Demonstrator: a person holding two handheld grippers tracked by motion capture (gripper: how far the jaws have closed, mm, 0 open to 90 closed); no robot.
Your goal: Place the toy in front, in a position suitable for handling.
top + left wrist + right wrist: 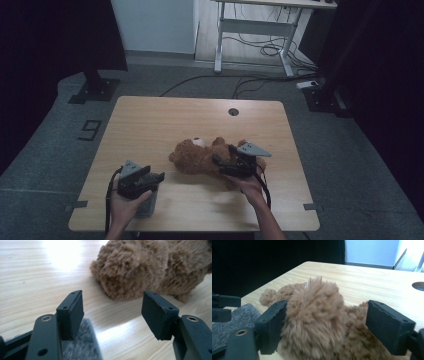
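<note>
A brown teddy bear [197,156] lies on its side in the middle of the wooden table [150,125]. My right gripper [223,161] is open at the bear's right end, its jaws on either side of a fluffy part of the bear [317,315]; the left jaw touches the fur and the right jaw stands apart. My left gripper [152,179] is open at the front left, a short way from the bear [150,267], with nothing between its jaws. A grey felt cloth [148,206] lies under it.
The table has a round cable hole [233,111] near its far edge. A white desk frame [260,25] and loose cables [270,50] are on the floor beyond. Dark stands [95,85] flank the table. The grey cloth [239,315] lies at the front left.
</note>
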